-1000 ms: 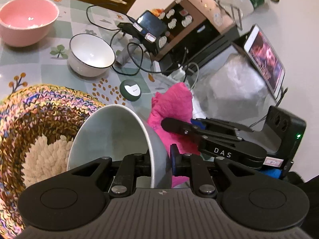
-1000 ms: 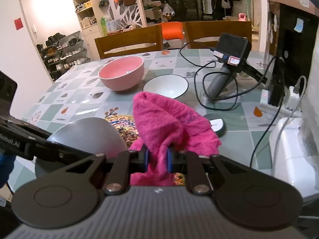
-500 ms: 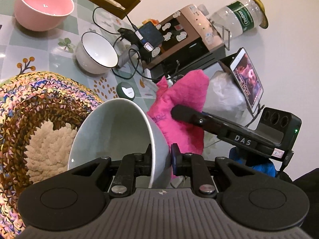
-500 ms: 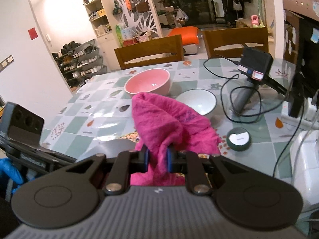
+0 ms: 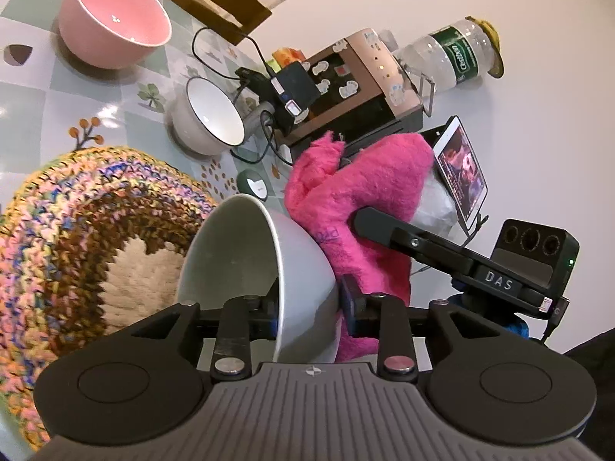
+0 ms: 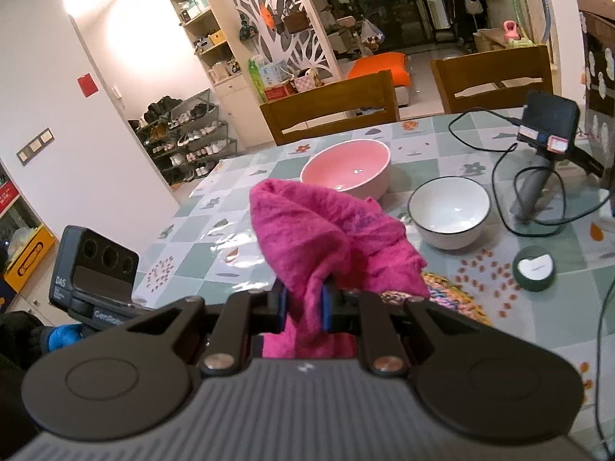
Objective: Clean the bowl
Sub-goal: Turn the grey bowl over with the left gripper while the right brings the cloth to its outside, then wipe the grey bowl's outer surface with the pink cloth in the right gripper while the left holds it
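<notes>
**Cloth lifted up beside the tipped bowl**

The cloth (image 5: 357, 207) has gone up since a second ago. Before, it sat low next to the bowl (image 5: 261, 265); now its top stands higher than the bowl's rim. The right gripper (image 6: 303, 303) has risen too, so the grey bowl no longer shows in its view.

Close up, the left gripper (image 5: 307, 303) pinches the wall of the bowl, one finger inside and one outside. The bowl is tipped on its side with its mouth facing left, above the round mat (image 5: 77, 238). The cloth is just to the right of the bowl and seems to touch its outer side. The right gripper is squeezed tight on a fold of the cloth, and the rest of the cloth puffs up above its fingers.

A bit farther on the table (image 6: 215, 246) sits a small green disc (image 6: 534, 269). Past that is a white bowl (image 6: 449, 211), and behind it a pink bowl (image 6: 346, 169). They stand near each other but apart. Black cables (image 6: 511, 188) loop beside the white bowl. At the far side of the table are two wooden chairs (image 6: 330, 111).
</notes>
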Available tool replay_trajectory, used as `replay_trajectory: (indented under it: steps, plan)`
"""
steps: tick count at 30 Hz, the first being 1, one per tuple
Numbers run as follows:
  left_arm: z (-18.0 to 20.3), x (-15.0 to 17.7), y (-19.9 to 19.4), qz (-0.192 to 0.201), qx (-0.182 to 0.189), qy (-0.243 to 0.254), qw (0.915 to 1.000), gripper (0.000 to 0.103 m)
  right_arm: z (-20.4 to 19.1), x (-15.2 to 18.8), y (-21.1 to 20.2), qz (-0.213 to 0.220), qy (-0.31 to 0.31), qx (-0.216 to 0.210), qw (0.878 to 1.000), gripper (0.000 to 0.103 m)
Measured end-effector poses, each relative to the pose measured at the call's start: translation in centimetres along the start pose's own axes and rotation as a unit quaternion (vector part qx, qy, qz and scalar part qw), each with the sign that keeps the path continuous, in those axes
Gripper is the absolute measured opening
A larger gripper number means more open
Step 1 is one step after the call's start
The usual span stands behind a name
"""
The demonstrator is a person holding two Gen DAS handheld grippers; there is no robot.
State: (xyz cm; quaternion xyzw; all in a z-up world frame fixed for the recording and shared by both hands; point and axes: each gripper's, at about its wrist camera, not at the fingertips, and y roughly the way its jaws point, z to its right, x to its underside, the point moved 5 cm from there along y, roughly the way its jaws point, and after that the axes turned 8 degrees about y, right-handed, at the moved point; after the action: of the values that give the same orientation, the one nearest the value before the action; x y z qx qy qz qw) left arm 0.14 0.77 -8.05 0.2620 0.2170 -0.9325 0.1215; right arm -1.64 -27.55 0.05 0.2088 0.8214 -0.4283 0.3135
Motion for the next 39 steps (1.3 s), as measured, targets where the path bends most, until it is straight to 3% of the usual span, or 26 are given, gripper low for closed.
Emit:
replay_trajectory:
  steps: [12, 21, 30, 39]
  plan:
    - [-0.6, 0.2, -1.6, -0.002, -0.003, 0.028, 0.9996, 0.039, -2.1, -0.2, 3.2, -0.002, 0.008, 0.004, 1.0, 0.019]
    - [-1.2, 0.4, -2.7, 0.014, -0.031, 0.03, 0.9989, 0.046, 1.3, 0.0, 6.2, -0.025, 0.057, 0.014, 0.998, 0.018]
    - [-1.5, 0.7, -3.6, 0.012, -0.05, 0.038, 0.998, 0.052, 4.7, 3.3, 7.7, -0.051, 0.12, 0.051, 0.99, 0.017]
    - [-0.6, 1.2, -2.9, -0.012, -0.041, 0.064, 0.997, 0.052, 4.2, 3.6, 6.9, -0.039, 0.137, 0.04, 0.989, 0.016]
